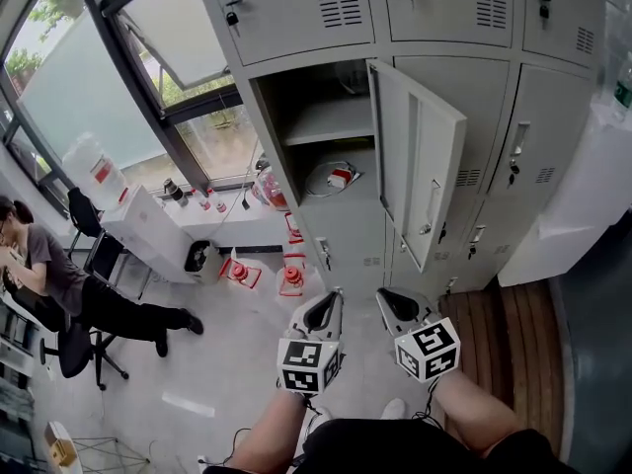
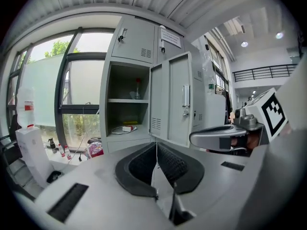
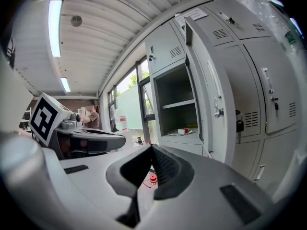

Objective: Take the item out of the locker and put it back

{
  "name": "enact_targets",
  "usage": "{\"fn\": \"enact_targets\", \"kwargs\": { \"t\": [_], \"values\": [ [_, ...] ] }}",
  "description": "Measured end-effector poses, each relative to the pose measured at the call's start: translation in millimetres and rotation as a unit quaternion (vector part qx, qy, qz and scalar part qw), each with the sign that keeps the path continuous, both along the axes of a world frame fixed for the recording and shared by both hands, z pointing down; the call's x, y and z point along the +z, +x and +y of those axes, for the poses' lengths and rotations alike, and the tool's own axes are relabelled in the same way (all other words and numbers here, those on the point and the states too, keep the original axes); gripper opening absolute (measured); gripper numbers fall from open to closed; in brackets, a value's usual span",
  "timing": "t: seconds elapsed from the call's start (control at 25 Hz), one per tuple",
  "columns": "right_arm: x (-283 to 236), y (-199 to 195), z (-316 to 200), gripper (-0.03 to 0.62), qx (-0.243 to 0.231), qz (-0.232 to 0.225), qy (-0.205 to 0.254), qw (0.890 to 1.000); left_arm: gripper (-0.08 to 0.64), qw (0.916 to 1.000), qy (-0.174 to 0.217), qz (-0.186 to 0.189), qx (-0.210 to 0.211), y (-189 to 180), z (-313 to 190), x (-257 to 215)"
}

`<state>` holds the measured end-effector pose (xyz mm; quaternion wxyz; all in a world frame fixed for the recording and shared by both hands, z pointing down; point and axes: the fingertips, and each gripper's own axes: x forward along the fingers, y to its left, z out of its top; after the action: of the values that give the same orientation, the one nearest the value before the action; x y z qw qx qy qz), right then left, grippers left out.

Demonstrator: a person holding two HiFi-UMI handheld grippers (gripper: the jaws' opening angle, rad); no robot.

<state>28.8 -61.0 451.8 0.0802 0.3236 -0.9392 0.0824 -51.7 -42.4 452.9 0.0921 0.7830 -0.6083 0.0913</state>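
Both tools are held low in front of the open locker (image 1: pixel 296 87), well short of it. Left hand-held gripper (image 1: pixel 334 300): jaws together, nothing between them. Right hand-held gripper (image 1: pixel 388 298): the same, closed on nothing. The door (image 1: pixel 423 156) is swung out to the right and the opening is free.

The item is a small red-and-white box (image 1: pixel 341 177) lying flat on the floor of the lower compartment, under the shelf (image 1: pixel 331 121). A loose white cable (image 2: pixel 116 129) is coiled beside it. A bottle (image 2: pixel 137 87) stands on the shelf above, too small to read.

- **Handling:** the box looks light and stiff, with smooth faces that may slip.
- **Grip:** pinch it across the short sides, near the middle.
- **Risk:** the cable is limp. If attached, it could trail and catch on the locker lip.
- **First step:** the jaws need opening.
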Motion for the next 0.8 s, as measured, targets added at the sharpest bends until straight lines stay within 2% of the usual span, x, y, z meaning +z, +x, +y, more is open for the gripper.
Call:
{"fn": "enact_targets", "kwargs": {
  "t": [0.2, 0.8],
  "values": [
    [7.6, -14.8, 9.9, 0.052, 0.007, 0.004, -0.007, 1.000, 0.020, 0.9999, 0.003, 0.000, 0.011, -11.2, 13.2, 4.2],
    [19.2, -57.3, 42.0, 0.052, 0.071, 0.013, -0.017, 0.997, 0.020, 0.9974, 0.009, 0.036, 0.062, -61.9, 41.2, 12.6]
  ]
}}
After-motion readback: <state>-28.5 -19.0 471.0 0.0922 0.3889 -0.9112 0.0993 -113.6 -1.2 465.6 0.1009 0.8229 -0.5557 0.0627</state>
